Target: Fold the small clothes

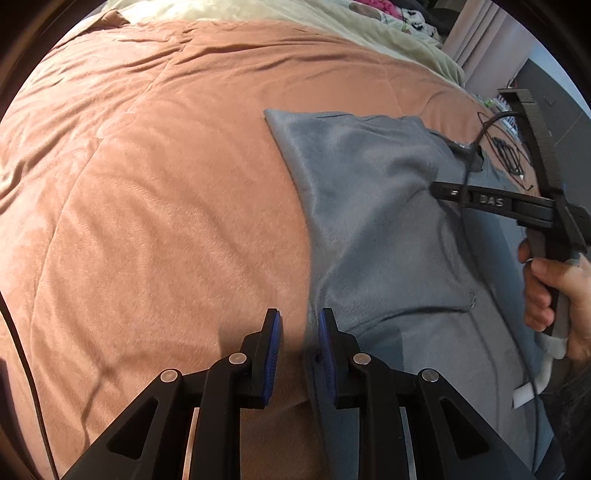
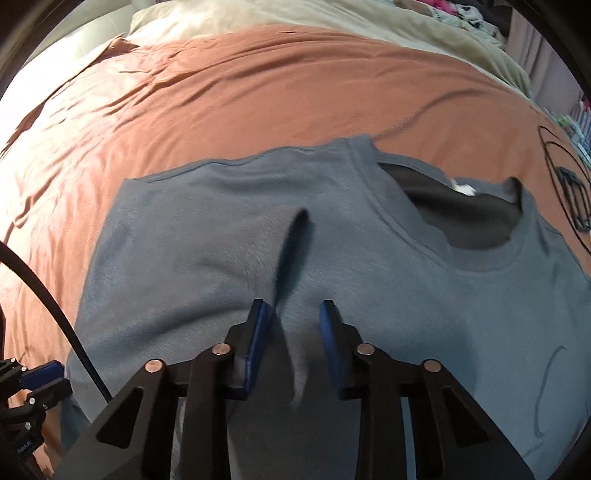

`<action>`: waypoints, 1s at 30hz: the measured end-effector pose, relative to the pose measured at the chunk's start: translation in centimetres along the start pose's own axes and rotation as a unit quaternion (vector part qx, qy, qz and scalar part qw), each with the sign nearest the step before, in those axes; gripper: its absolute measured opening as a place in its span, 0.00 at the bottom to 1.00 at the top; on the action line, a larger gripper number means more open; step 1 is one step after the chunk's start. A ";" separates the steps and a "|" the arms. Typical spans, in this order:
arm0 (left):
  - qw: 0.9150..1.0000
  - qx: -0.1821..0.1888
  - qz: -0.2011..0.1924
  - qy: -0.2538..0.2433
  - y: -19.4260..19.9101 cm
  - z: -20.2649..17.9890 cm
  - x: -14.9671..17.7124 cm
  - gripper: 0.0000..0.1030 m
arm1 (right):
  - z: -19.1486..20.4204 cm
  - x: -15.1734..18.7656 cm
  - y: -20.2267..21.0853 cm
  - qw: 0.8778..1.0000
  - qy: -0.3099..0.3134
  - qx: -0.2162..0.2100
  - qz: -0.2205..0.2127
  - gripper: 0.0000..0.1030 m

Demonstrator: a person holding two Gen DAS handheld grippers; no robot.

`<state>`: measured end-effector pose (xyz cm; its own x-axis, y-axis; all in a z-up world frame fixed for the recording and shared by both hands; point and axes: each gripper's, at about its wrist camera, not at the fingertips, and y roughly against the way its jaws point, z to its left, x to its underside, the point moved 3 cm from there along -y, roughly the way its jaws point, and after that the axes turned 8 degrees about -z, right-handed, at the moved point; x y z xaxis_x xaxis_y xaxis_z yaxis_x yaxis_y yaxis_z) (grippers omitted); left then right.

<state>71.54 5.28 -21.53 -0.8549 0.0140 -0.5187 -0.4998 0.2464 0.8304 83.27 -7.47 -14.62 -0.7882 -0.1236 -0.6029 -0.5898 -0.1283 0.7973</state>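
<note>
A small grey-blue shirt (image 2: 369, 280) lies spread on an orange-brown blanket (image 2: 258, 92), its neck opening (image 2: 469, 221) at the far right. My right gripper (image 2: 297, 317) is open just above the shirt's chest, where a raised crease (image 2: 293, 240) runs away from the fingers. In the left wrist view the shirt (image 1: 369, 221) lies at right, one side folded over. My left gripper (image 1: 300, 325) is open and empty at the shirt's left edge, over the blanket (image 1: 166, 184). The right gripper (image 1: 480, 201) shows there, held by a hand above the shirt.
A cream blanket (image 2: 332, 18) lies at the far end of the bed. Black cables and a small device (image 2: 572, 199) lie on the blanket right of the shirt. A curtain (image 1: 480, 33) and clutter stand beyond the bed at the far right.
</note>
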 end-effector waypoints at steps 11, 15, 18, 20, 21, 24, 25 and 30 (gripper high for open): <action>1.000 0.023 -0.008 0.004 1.3 -0.2 0.9 0.27 | 1.1 3.0 3.8 0.992 -0.057 -0.114 0.024 0.30; 1.000 0.016 -0.018 -0.010 1.5 -0.7 1.2 0.63 | 1.4 4.8 4.3 0.987 -0.072 -0.141 0.039 0.34; 1.000 0.000 -0.014 -0.024 0.8 -0.9 1.5 0.62 | 1.3 5.7 4.4 0.985 -0.082 -0.143 0.045 0.34; 1.000 -0.007 -0.010 -0.022 0.2 -0.5 1.7 0.51 | 0.8 6.4 4.5 0.983 -0.102 -0.142 0.046 0.34; 1.000 -0.010 -0.011 -0.021 0.2 -0.4 1.7 0.45 | 0.7 6.7 4.6 0.982 -0.113 -0.144 0.045 0.34; 1.000 0.003 -0.013 -0.020 0.2 -0.3 1.7 0.19 | 0.2 7.9 5.9 0.979 -0.133 -0.148 0.049 0.34; 1.000 0.010 -0.011 -0.020 0.2 -0.4 1.7 0.11 | 0.3 8.1 6.3 0.977 -0.139 -0.153 0.050 0.28; 0.999 -0.003 -0.016 -0.034 0.7 -1.0 1.8 0.07 | 0.4 9.1 6.6 0.974 -0.150 -0.162 0.046 0.02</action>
<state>69.49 4.51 -21.72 -0.8267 0.0718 -0.5580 -0.5281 0.2428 0.8137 72.12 -9.04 -14.80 -0.8801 0.1383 -0.4543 -0.4655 -0.4400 0.7679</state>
